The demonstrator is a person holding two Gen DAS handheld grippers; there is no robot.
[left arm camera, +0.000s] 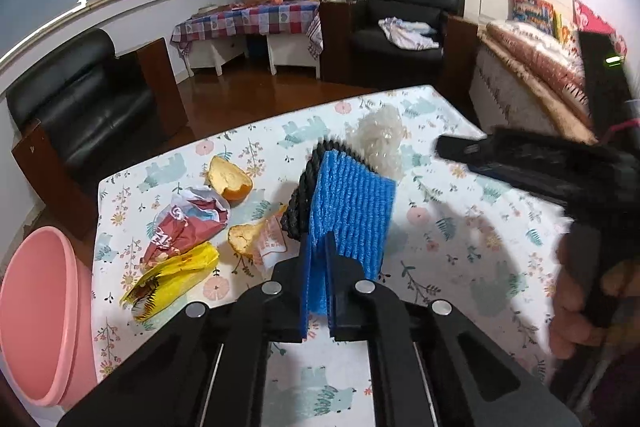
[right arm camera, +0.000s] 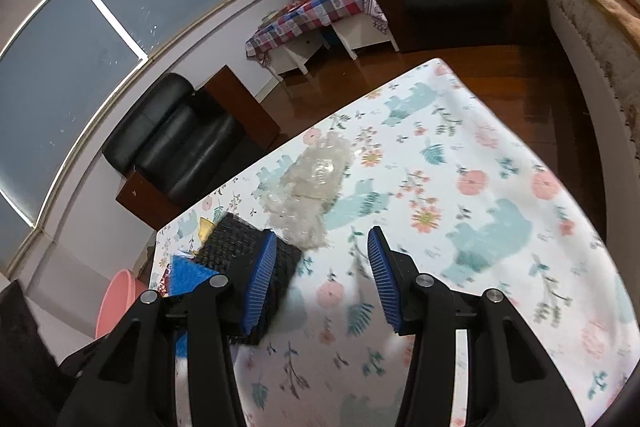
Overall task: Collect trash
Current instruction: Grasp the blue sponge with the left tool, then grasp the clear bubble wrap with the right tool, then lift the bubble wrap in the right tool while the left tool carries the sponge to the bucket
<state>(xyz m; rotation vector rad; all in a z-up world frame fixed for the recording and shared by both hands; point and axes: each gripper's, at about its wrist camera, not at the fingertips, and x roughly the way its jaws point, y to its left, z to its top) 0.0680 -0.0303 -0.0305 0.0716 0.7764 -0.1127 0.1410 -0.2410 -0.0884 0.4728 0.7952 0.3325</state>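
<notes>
Trash lies on the floral tablecloth (left arm camera: 460, 267): two orange peels (left arm camera: 232, 181), a red wrapper (left arm camera: 188, 227), a yellow wrapper (left arm camera: 172, 279), a small white-and-orange wrapper (left arm camera: 272, 243) and crumpled clear plastic (left arm camera: 380, 143) (right arm camera: 312, 187). My left gripper (left arm camera: 332, 151) is shut, its tips down between the small wrapper and the plastic. The fingers hide whether either is pinched. My right gripper (right arm camera: 323, 233) is half open and holds nothing. It hovers just short of the plastic, beside the left gripper's black and blue fingers (right arm camera: 240, 251). In the left wrist view the right gripper (left arm camera: 468, 159) comes in blurred from the right.
A pink bin (left arm camera: 36, 315) (right arm camera: 116, 299) stands on the floor off the table's left edge. A person's hand (left arm camera: 576, 307) holds the right gripper. Black armchairs, a checked side table and a bed surround the table.
</notes>
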